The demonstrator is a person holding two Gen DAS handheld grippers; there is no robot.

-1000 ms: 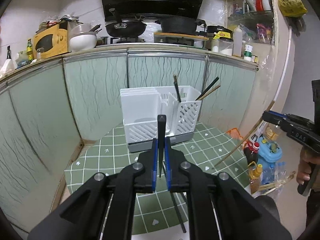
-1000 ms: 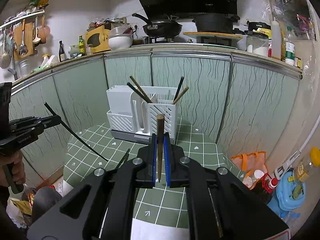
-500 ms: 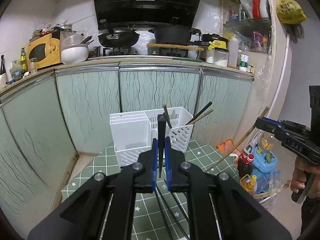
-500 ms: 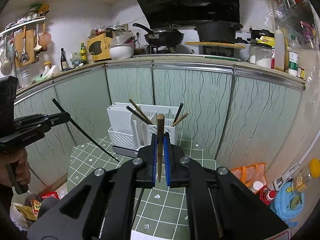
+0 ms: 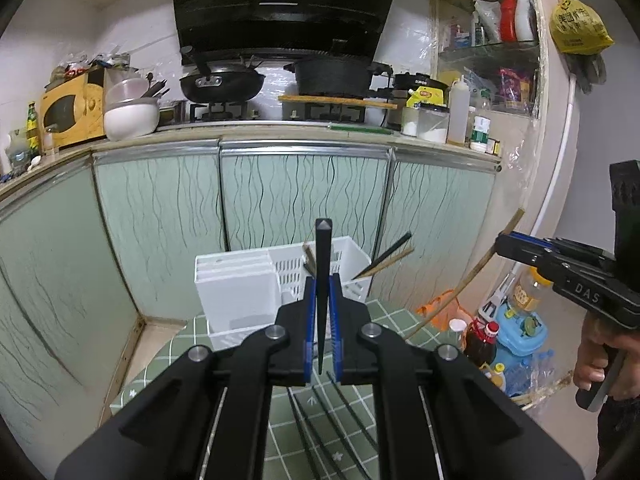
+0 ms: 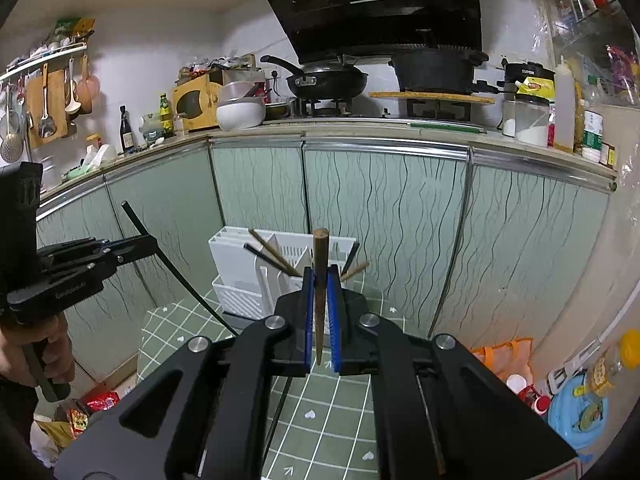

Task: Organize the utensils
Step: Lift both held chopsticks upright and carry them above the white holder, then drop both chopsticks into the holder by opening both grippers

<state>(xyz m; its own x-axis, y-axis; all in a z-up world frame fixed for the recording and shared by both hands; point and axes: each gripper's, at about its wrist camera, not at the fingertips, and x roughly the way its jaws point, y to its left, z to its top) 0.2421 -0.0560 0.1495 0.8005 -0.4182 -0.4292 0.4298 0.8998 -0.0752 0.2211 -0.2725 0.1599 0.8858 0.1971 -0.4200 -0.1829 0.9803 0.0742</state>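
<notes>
Green wavy-patterned cabinet fronts [image 5: 304, 196] fill the middle of both views, with a green tiled tablecloth [image 6: 320, 412] at lower centre. A white utensil caddy [image 5: 240, 296] stands on it at centre frame, several chopsticks leaning out of its slotted compartment. The left gripper [image 5: 322, 344] has its blue-lined jaws closed narrowly on a black chopstick [image 5: 322, 264], which stands upright between them, its end rising in front of the caddy. The right gripper [image 6: 320, 320] is likewise clamped on a brown wooden chopstick [image 6: 320, 272], upright at frame centre. Each gripper appears level at the edge of the other's view, held by a hand [image 5: 600, 364] on its handle below. More black chopsticks [image 5: 340, 420] lie on the cloth under the left gripper.
</notes>
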